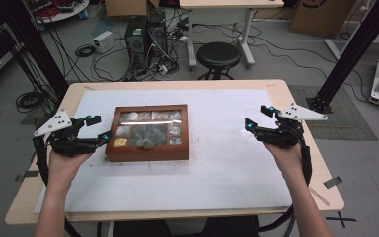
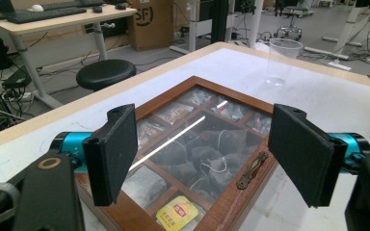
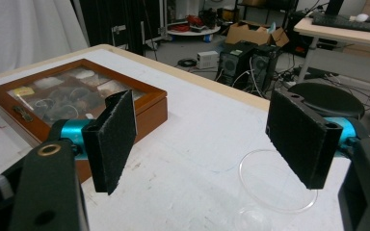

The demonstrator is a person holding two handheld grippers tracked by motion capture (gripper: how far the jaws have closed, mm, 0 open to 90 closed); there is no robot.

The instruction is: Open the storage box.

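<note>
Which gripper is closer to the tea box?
The left gripper, its jaw tips right beside the wooden box; the right gripper hovers well off.

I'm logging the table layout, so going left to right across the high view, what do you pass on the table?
left gripper → wooden tea box → clear plastic cup → right gripper

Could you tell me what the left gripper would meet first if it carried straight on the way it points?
Probably the wooden box: the open left gripper points at its glass lid, though depth is unclear.
</note>
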